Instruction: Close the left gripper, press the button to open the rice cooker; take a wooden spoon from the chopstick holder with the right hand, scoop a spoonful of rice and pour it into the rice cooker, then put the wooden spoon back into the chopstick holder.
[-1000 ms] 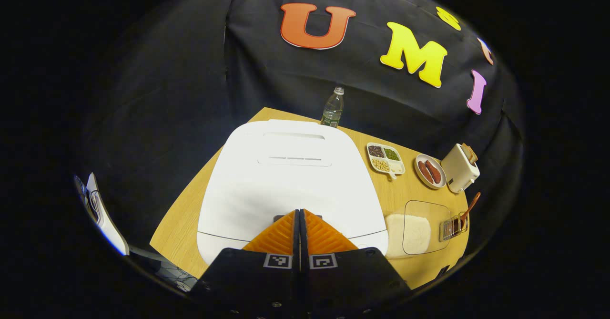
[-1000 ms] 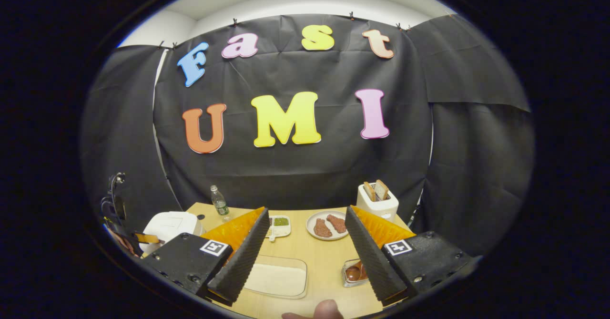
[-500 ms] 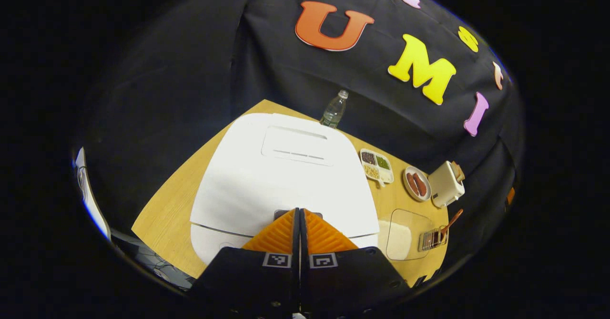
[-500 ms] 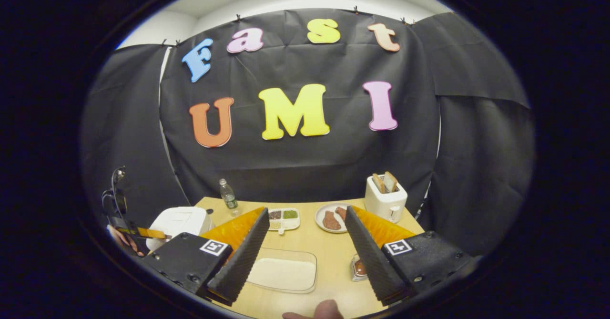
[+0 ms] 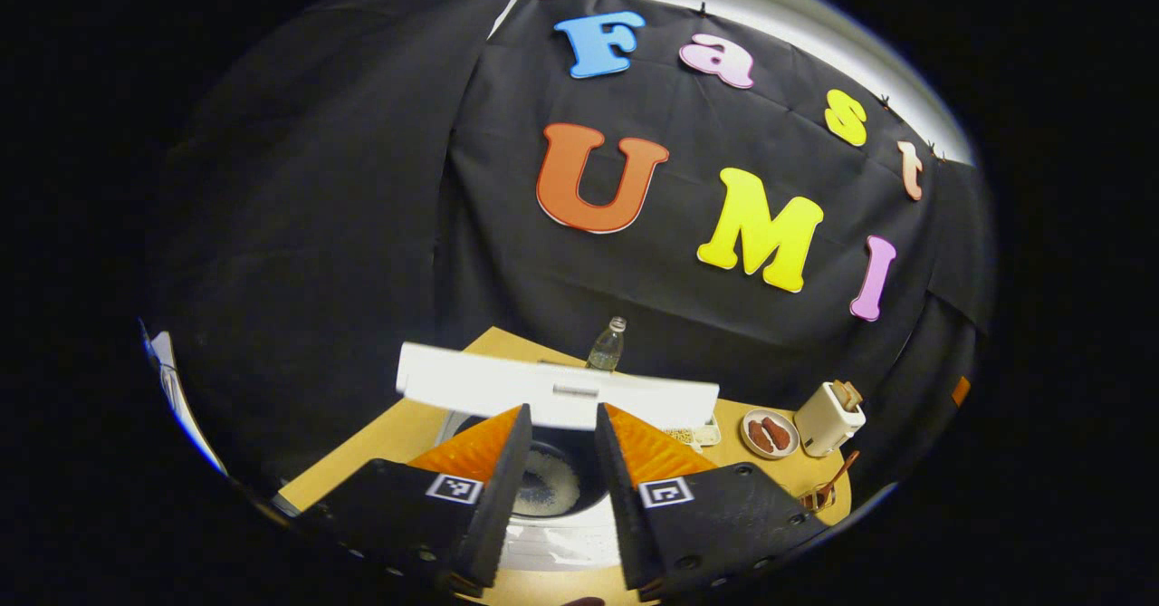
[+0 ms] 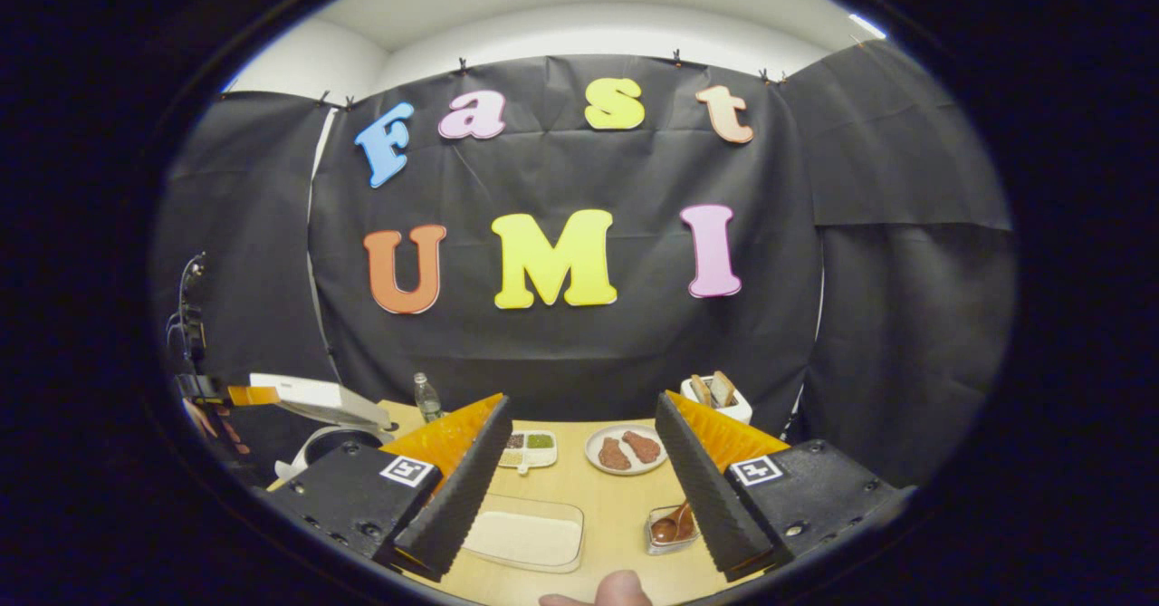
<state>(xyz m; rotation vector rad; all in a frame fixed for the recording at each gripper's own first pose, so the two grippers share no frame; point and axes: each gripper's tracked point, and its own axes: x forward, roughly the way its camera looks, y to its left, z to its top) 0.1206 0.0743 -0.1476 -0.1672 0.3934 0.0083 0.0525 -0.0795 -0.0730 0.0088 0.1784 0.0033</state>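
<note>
Now rice cooker (image 5: 557,484) lies open between left gripper (image 5: 554,502) fingers

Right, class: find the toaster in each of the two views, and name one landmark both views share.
Left gripper view: the toaster sits at lower right, beside the plate.
Right gripper view: the toaster stands right of centre, at the table's back edge.
Shared landmark: the water bottle.

One bottle (image 6: 426,398), two meat pieces (image 6: 628,451).

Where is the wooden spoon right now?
In the right gripper view, the brown wooden spoon sits in the clear chopstick holder on the table, right of the clear rice tray.
</note>
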